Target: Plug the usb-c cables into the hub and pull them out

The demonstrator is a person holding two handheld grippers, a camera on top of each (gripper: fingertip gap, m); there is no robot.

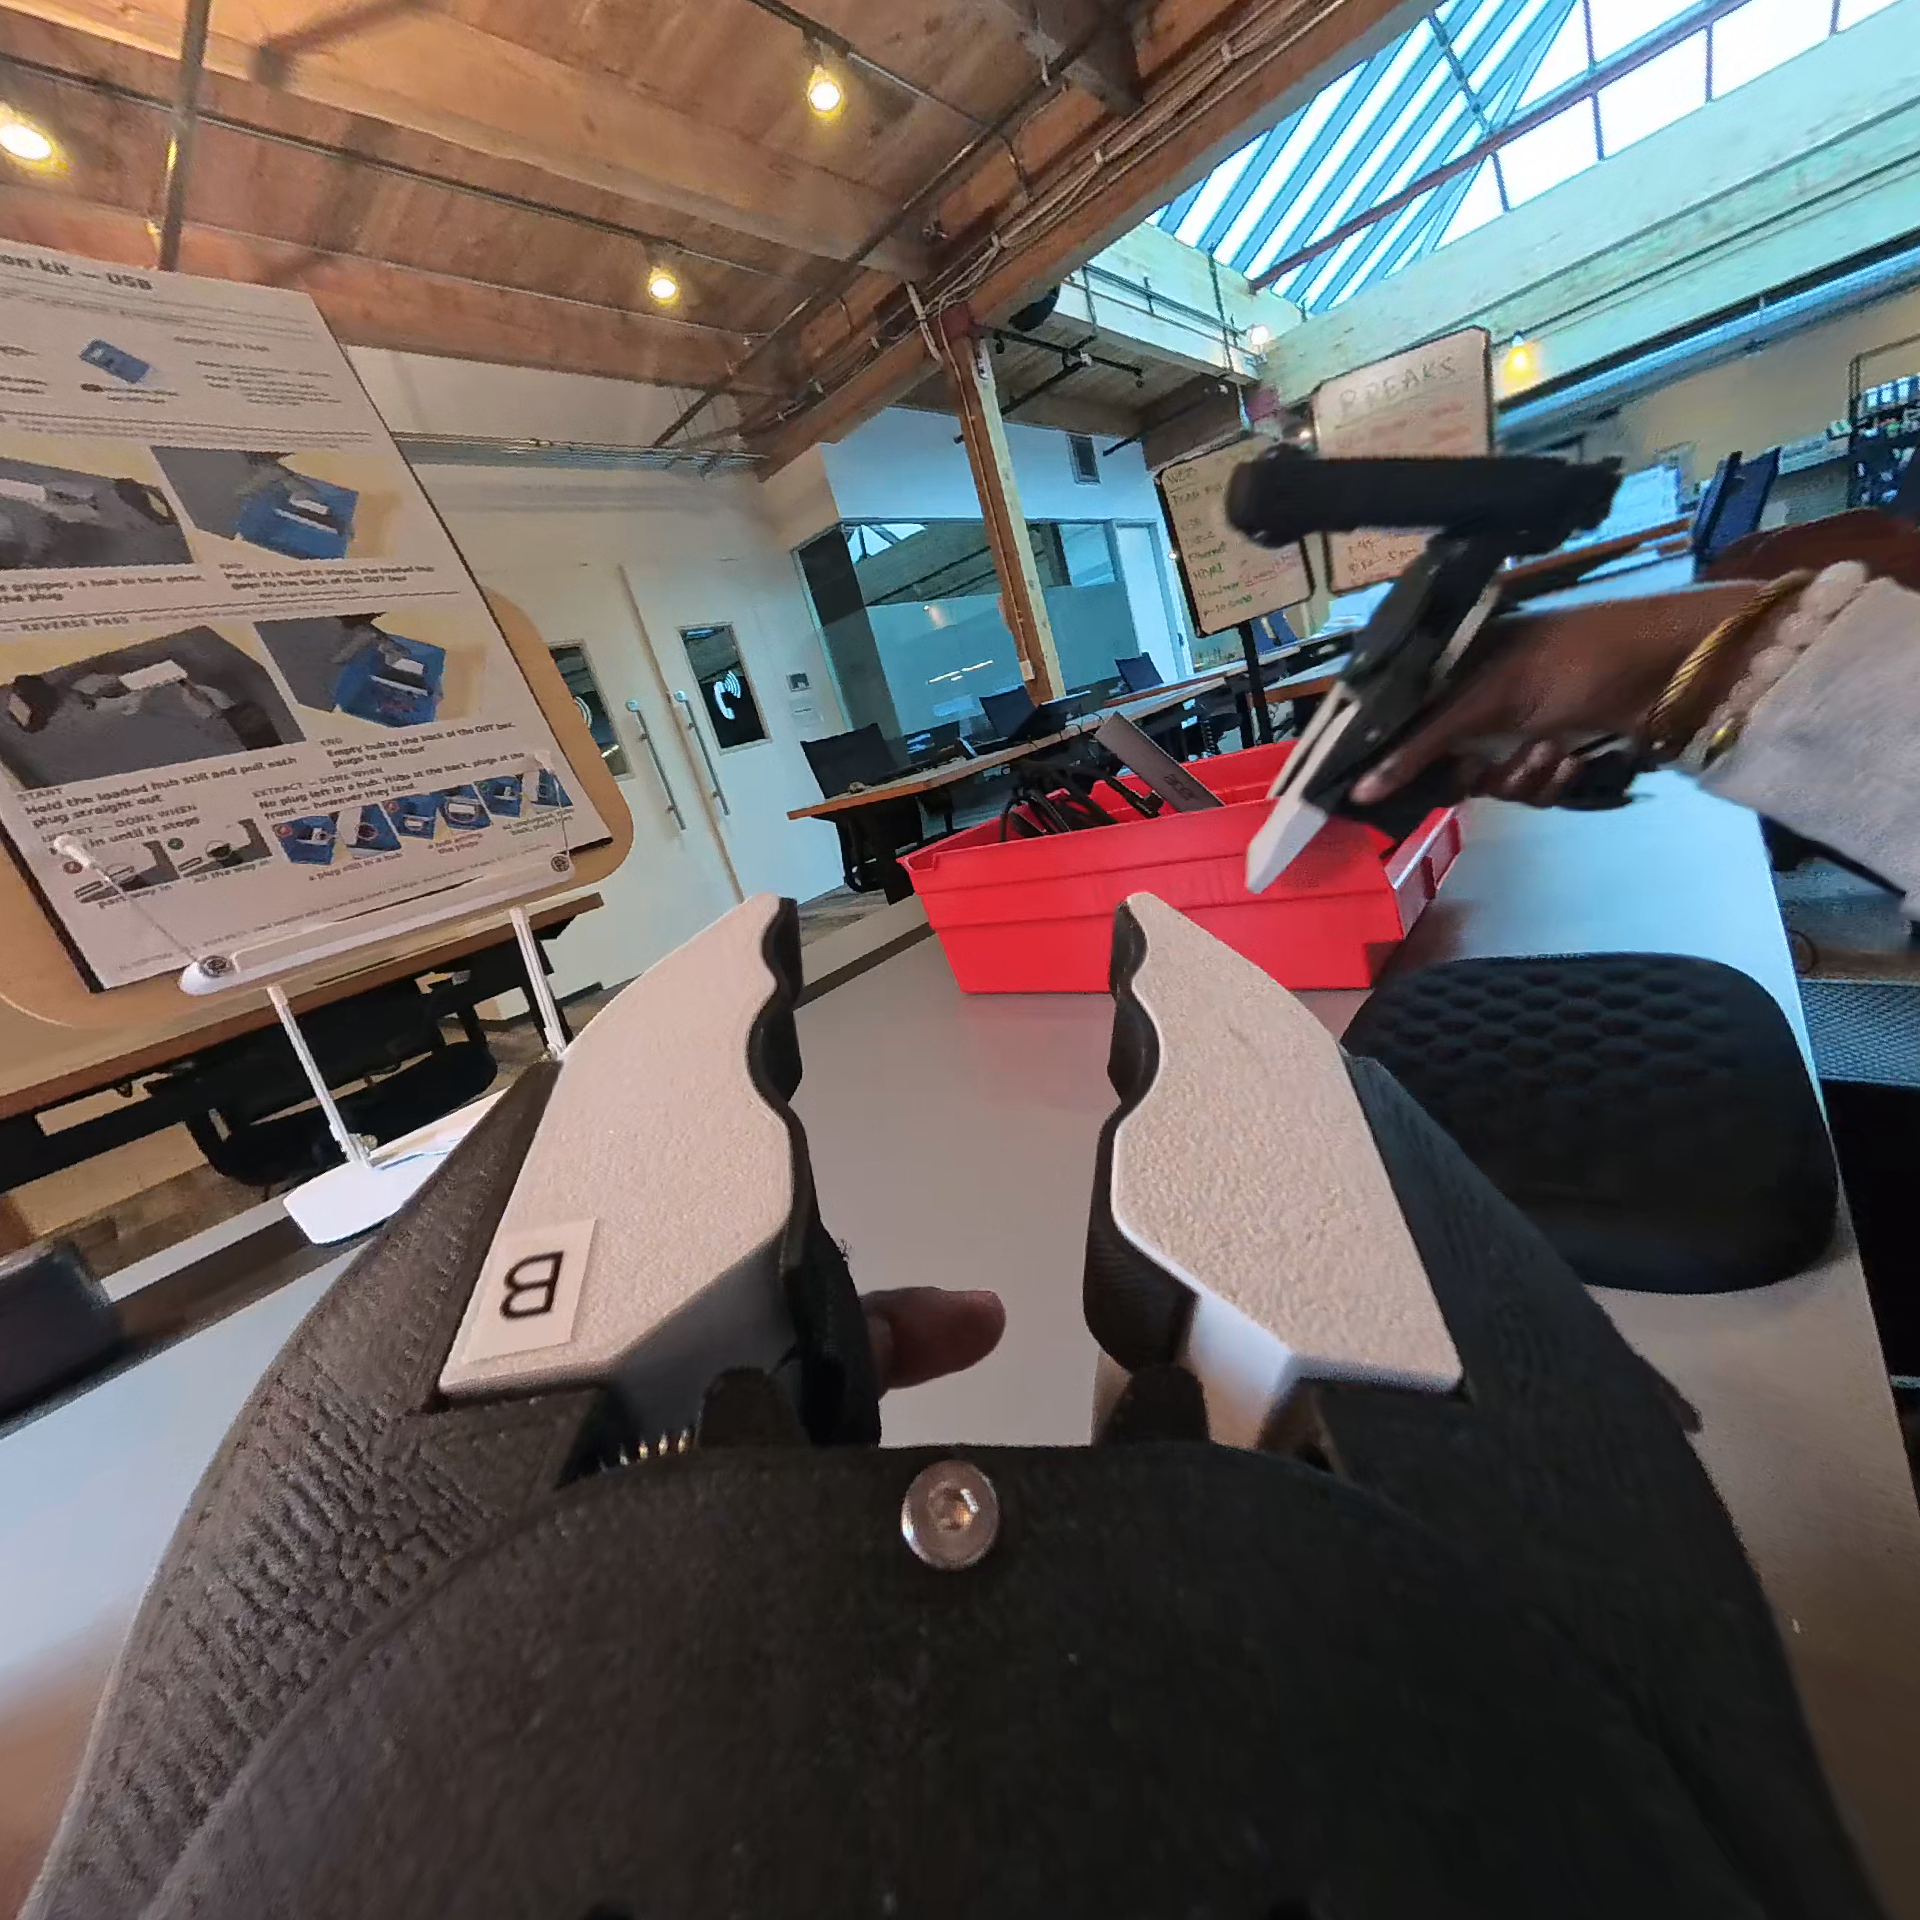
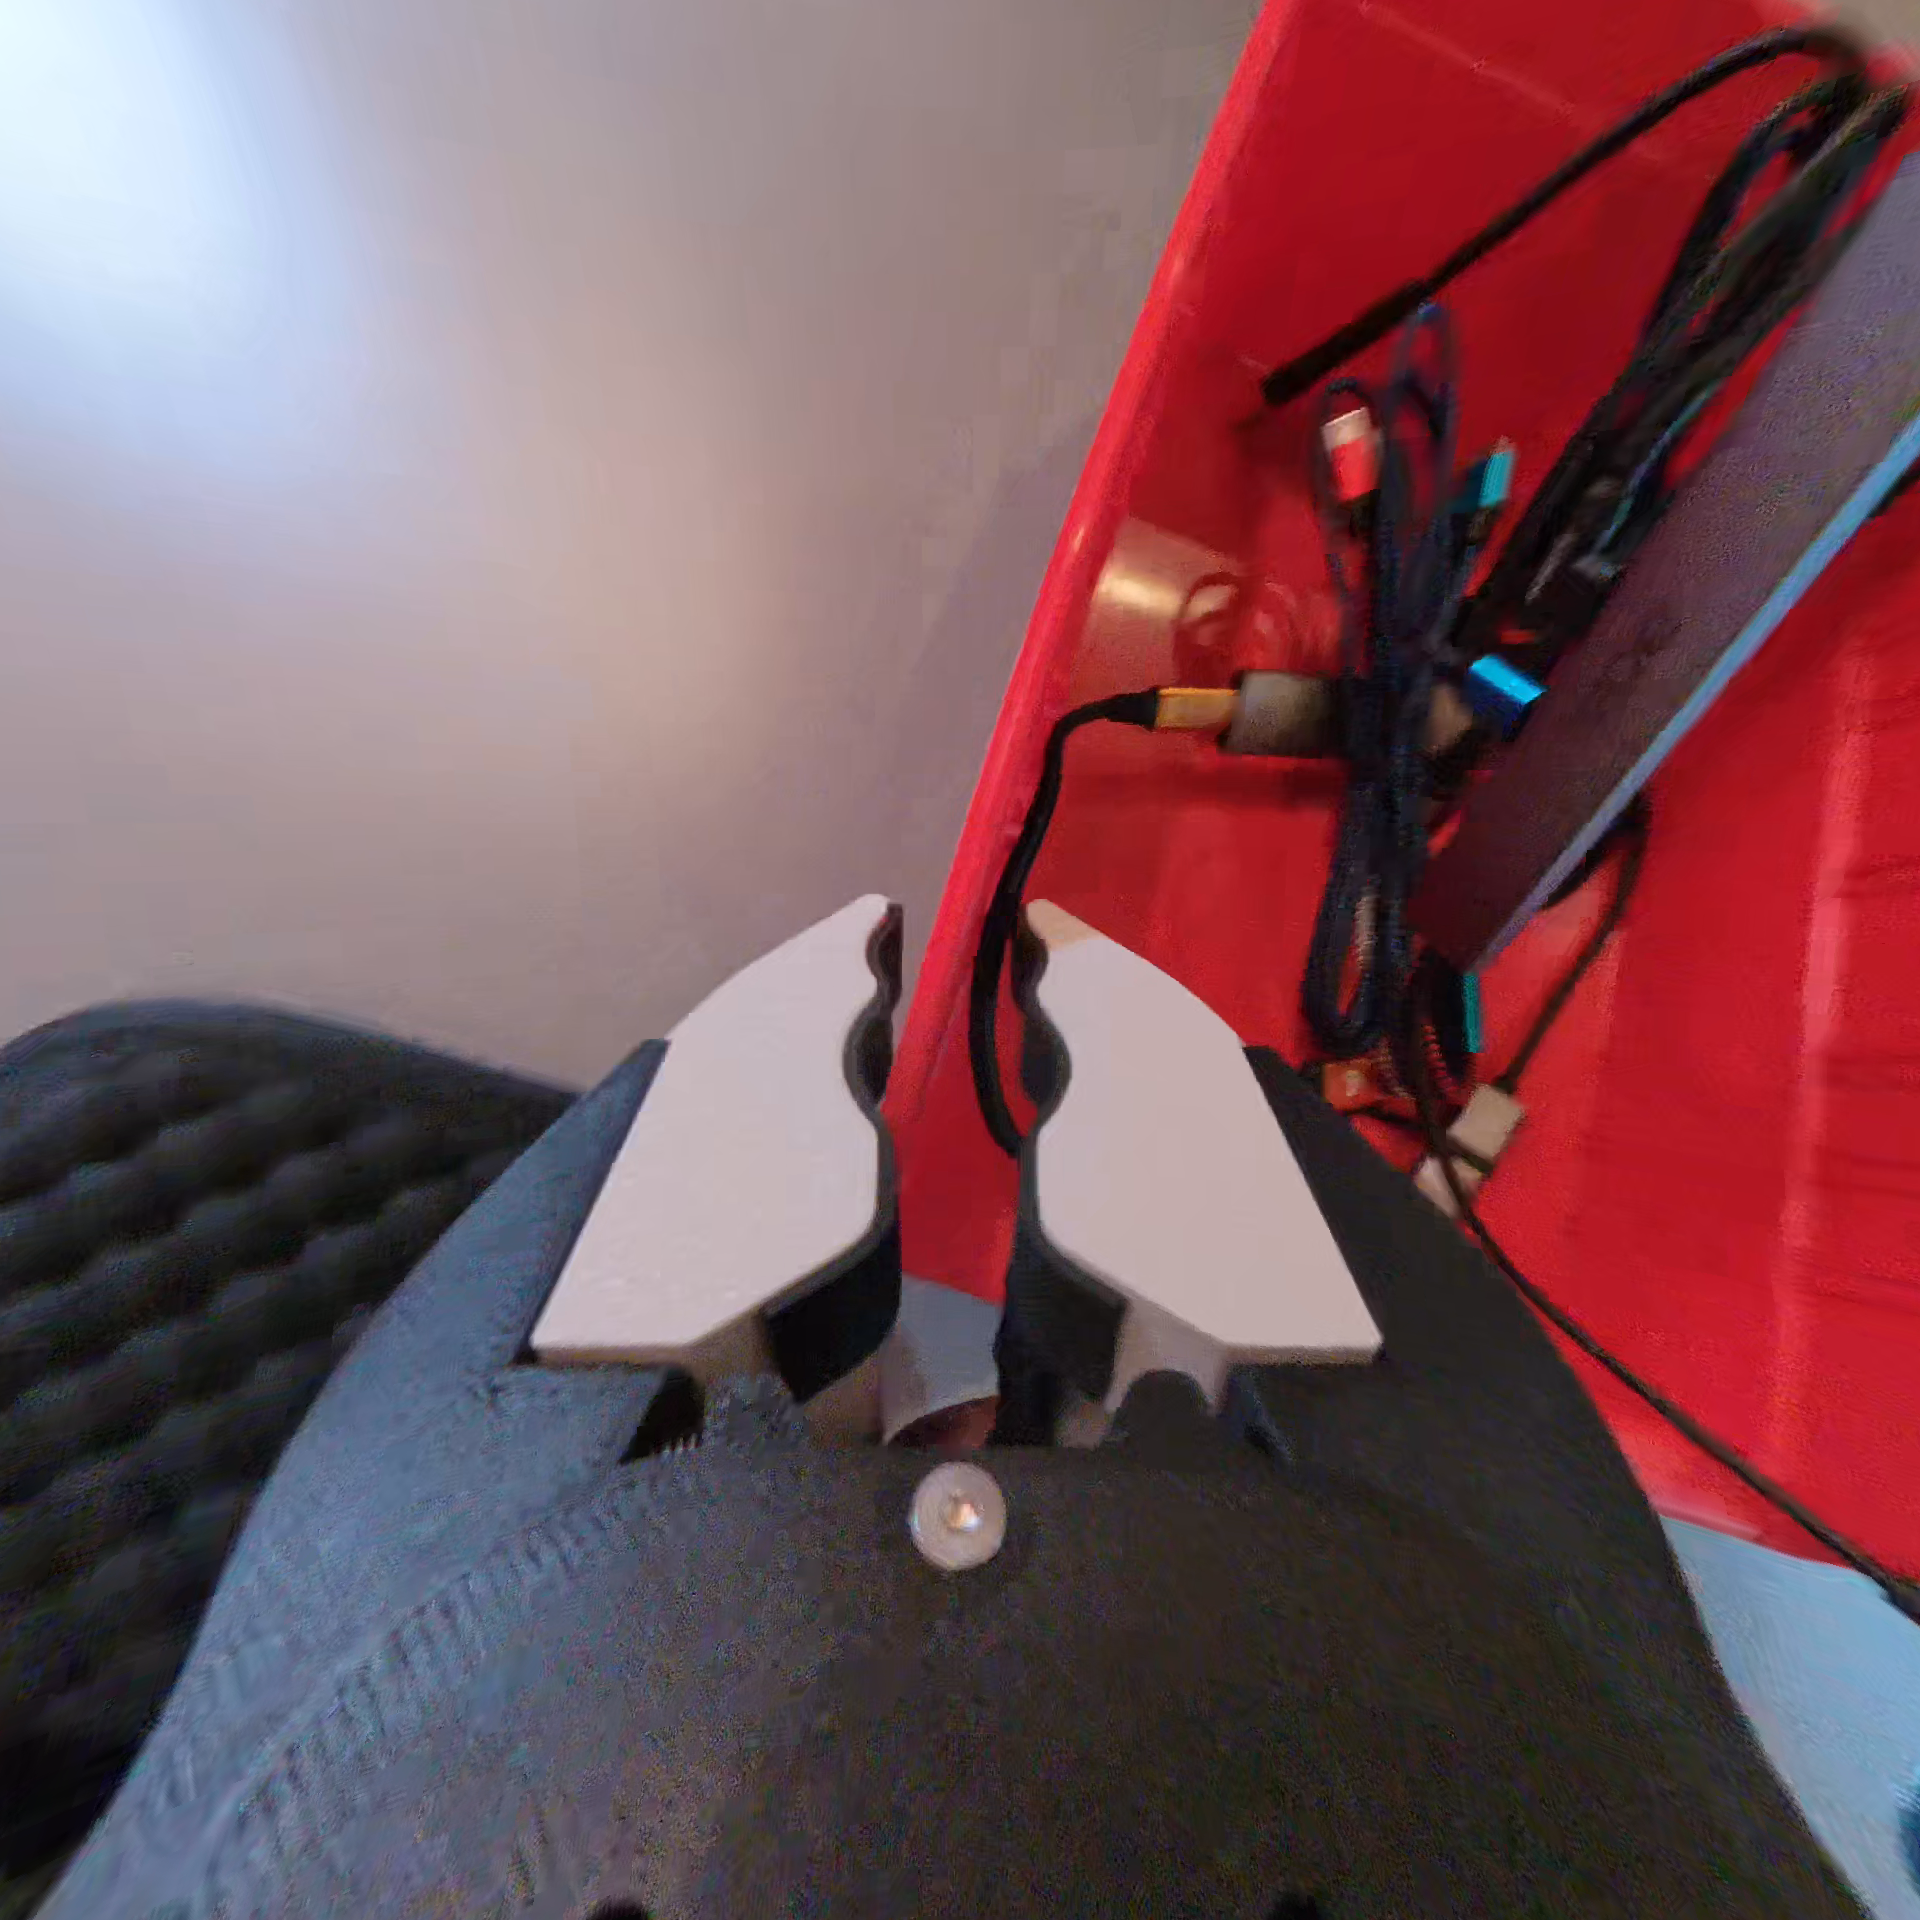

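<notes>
Red bin (image 1: 1143,914) of tangled cables (image 2: 1392,790) and grey hub (image 2: 1662,623) on grey tabletop (image 1: 935,1122), black mesh pad (image 1: 1621,1122) beside it, instruction board (image 1: 260,623) at left edge, left gripper (image 1: 956,935) jaws open and empty above bare tabletop, right gripper (image 2: 961,925) jaws slightly parted, empty, over the bin's rim.

1. My left wrist camera sits low above the grey table (image 1: 966,1174), facing the far red bin (image 1: 1143,914) and the room.
2. My right wrist camera looks steeply down, close over the red bin (image 2: 1195,520).
3. Both views share the bin, table and black pad (image 1: 1600,1122).
</notes>
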